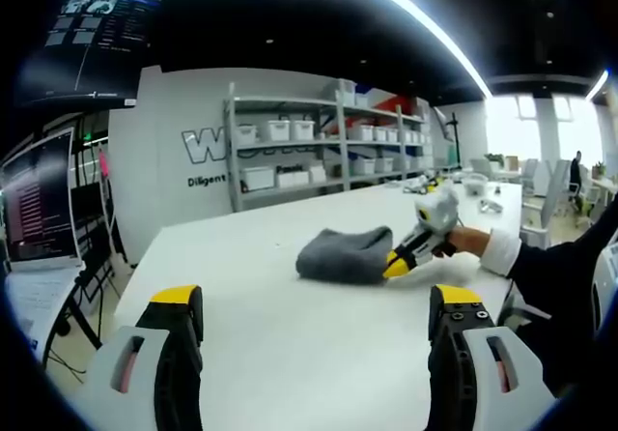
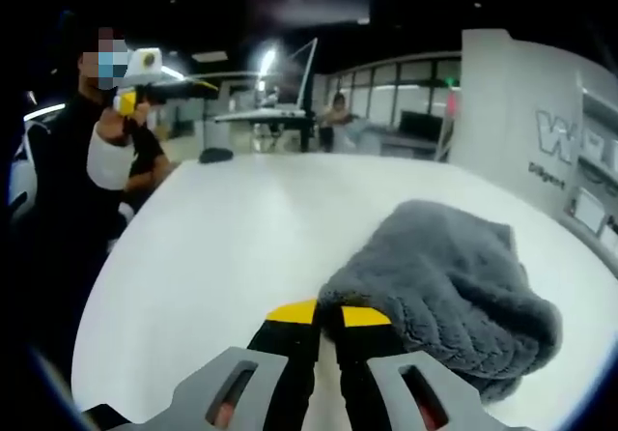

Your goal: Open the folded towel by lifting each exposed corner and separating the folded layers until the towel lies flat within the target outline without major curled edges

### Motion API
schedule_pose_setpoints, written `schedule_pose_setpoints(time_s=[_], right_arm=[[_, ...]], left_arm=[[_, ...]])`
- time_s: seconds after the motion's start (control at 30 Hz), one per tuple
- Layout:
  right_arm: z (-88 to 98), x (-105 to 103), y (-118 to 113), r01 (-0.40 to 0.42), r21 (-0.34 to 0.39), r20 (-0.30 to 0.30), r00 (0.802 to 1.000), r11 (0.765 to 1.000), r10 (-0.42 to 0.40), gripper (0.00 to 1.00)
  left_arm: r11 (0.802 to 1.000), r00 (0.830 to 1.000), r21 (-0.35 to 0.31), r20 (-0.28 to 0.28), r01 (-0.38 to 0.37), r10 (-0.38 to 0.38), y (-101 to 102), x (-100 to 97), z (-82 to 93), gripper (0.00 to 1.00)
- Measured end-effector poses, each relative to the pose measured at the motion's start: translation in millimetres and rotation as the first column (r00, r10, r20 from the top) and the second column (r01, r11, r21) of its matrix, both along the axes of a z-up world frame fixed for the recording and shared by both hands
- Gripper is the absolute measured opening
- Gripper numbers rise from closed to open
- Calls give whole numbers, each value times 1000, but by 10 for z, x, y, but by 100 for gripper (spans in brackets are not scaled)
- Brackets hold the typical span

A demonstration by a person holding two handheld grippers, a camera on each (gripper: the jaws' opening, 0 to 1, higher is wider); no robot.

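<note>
A grey fluffy towel (image 1: 343,254) lies bunched and folded on the white table (image 1: 290,354). In the left gripper view my left gripper (image 1: 314,305) is open, its yellow-tipped jaws wide apart, well short of the towel. My right gripper (image 1: 398,264) comes in from the right, held by a hand (image 1: 468,242), its tips at the towel's right edge. In the right gripper view the towel (image 2: 444,276) fills the lower right, and my right gripper (image 2: 328,313) has its jaws nearly together on the towel's near edge. The left gripper (image 2: 169,88) is held up at the far left.
Shelves with white bins (image 1: 319,141) stand beyond the table's far edge. A monitor (image 1: 39,199) stands at the left. A small dark object (image 2: 217,154) lies at the table's far end, with desks and screens (image 2: 290,83) behind it. Bare tabletop (image 2: 222,247) surrounds the towel.
</note>
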State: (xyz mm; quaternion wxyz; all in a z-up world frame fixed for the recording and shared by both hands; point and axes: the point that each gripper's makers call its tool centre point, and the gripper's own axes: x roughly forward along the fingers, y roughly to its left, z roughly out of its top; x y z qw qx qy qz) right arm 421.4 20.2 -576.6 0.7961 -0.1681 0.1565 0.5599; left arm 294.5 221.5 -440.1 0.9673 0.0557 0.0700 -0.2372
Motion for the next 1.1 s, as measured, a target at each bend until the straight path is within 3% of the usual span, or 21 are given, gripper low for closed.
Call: schedule_pose_setpoints(time_s=[1.1], right_arm=[[-11,-234,180,-107,-12,43,993,994,107,1]], left_arm=[[1000,1000,6,-13,6,-5,-1,34,-25,95]])
